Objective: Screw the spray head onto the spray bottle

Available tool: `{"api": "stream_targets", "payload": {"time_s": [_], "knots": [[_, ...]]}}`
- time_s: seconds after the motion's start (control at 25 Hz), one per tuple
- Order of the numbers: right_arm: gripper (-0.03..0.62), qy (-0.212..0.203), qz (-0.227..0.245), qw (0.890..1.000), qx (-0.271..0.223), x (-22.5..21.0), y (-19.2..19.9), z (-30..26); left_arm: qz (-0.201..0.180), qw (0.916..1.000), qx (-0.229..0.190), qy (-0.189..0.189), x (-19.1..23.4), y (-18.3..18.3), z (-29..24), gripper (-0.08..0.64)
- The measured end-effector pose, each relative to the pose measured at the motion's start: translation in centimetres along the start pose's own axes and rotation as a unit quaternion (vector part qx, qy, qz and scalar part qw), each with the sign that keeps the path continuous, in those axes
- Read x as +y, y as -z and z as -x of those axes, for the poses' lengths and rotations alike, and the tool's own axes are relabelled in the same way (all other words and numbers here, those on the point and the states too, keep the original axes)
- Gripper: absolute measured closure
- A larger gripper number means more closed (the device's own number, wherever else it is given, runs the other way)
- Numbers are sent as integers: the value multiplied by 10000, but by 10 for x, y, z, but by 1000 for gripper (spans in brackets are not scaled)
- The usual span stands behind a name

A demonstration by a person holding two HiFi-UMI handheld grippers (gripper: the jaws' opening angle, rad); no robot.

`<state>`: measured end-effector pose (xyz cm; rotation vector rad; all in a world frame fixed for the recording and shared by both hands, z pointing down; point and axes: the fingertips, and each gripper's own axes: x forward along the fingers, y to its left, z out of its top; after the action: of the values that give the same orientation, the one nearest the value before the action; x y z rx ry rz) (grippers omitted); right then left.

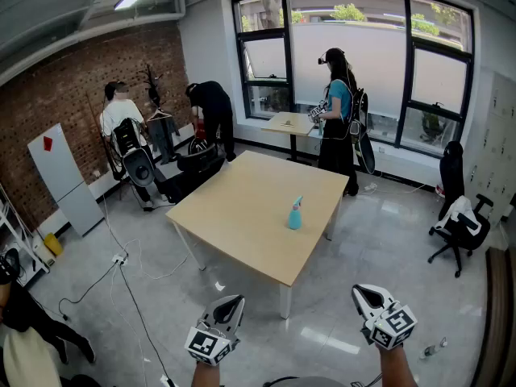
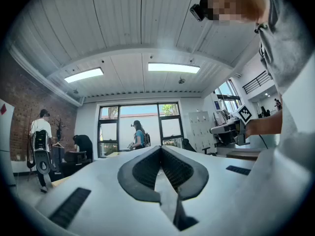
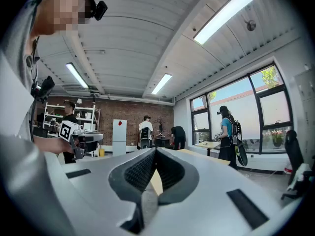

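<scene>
Both tools, our left gripper and right gripper, are held level with jaws pressed together on nothing, well short of the table. We judge the task not yet begun: the next move calls for stepping closer and parting the jaws. Our spray bottle, small and teal, stands upright near the table's right edge. Whether its spray head is already seated is too small to tell.

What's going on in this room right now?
A person holds the left gripper and the right gripper out in front, both shut and empty, well short of the wooden table. A teal spray bottle stands upright on it with nothing touching it. Another person stands by the window.
</scene>
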<state>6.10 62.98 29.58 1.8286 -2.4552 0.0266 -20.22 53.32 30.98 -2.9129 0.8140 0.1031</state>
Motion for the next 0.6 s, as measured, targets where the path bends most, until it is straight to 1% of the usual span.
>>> {"api": "stream_targets", "payload": {"time_s": [0.6], "knots": [[586, 79, -106, 9999, 60, -4, 4, 0, 37, 10000, -2, -7, -4, 4, -1, 555]]}}
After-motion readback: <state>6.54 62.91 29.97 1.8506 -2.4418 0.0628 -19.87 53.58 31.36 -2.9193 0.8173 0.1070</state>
